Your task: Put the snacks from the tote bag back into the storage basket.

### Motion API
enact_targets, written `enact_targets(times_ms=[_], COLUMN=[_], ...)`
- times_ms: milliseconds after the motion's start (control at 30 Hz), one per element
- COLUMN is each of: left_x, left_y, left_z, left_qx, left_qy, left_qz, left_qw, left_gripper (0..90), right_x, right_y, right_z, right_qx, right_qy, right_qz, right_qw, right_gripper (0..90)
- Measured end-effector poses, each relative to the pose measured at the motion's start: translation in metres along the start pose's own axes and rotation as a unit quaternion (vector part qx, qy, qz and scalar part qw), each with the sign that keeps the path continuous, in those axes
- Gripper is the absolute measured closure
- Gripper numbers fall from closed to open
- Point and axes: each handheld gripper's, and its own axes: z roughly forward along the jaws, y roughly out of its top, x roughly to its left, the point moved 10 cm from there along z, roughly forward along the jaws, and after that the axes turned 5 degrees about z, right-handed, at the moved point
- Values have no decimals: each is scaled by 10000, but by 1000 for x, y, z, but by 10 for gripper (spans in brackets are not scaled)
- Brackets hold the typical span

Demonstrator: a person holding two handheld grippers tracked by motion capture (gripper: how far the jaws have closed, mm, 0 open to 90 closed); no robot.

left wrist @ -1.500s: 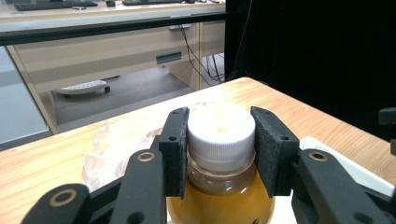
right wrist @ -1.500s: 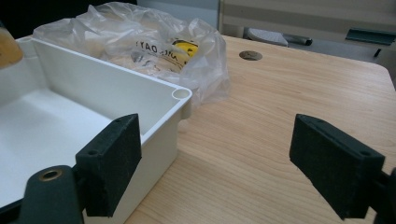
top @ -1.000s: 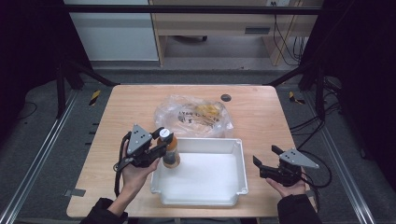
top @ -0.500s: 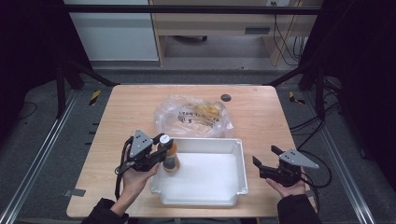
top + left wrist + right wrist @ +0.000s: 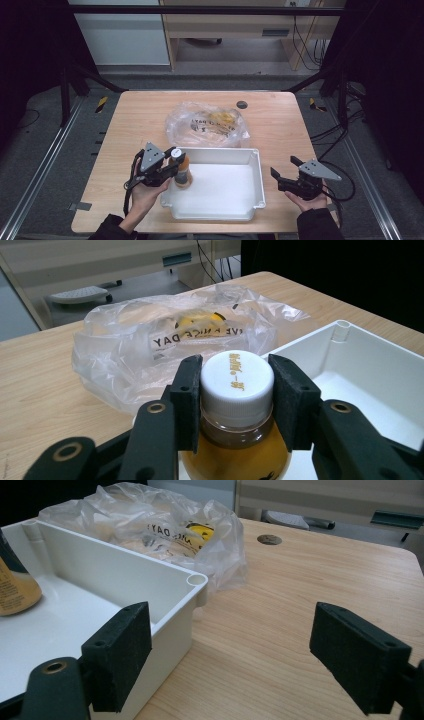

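We log 1 amber-filled, white-capped bottle (image 5: 182,170) clamped in the left gripper (image 5: 170,166), at the white plastic tray's (image 5: 252,156) left edge, apparently unreleased. Right gripper (image 5: 286,171) idle, spread, beside it.

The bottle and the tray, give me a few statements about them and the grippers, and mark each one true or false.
1. The left gripper is shut on the bottle at its white cap. True.
2. The right gripper holds the plastic bag. False: it is open with nothing between its jaws, off the tray's right side.
3. The bottle is at the left end of the white tray. True.
4. The bag lies inside the tray. False: it lies on the table beyond the tray's far wall.
5. The bottle holds amber liquid. True.
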Motion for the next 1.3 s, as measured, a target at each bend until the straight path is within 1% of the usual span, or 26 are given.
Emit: enact_targets(times_ms=[133, 233, 533, 700, 800, 967, 1133, 1200, 1267, 1300], left_x=[0, 2, 2, 3, 1, -2, -2, -3, -3, -3], left_y=[-2, -4, -5, -6, -6, -6, -6, -4, -2, -2], left_z=[0, -1, -2, -3, -2, -1, -1, -2, -3, -4], left_qx=[22, 56, 52, 67, 38, -5, -35, -73, -100, -108], left_qy=[-5, 11, 22, 34, 17, 17, 26, 27, 25, 28], left_qz=[-3, -14, -16, -56, -68, -20, -117, -119, -123, -113], left_qw=[10000, 10000, 10000, 10000, 10000, 10000, 9999, 9999, 9999, 9999], left_gripper=[589, 589, 588, 588, 586, 583, 576, 563, 524, 524], right_x=[0, 0, 0, 0, 1, 1, 1, 1, 0, 0], right_y=[0, 0, 0, 0, -1, -1, -1, -2, -1, -1], right_z=[0, 0, 0, 0, 0, 0, 1, 1, 1, 1], right_qx=[3, 6, 13, 8, 20, 38, 42, 44, 38, 38], right_qy=[-6, -11, -7, -8, -11, -15, -12, -14, -14, -14], right_qz=[1, 1, 13, 5, 11, 7, -11, -14, -23, -23], right_qw=[10000, 10000, 10000, 10000, 10000, 10000, 10000, 10000, 10000, 10000], right_gripper=[170, 170, 170, 170, 170, 169, 169, 169, 168, 168])
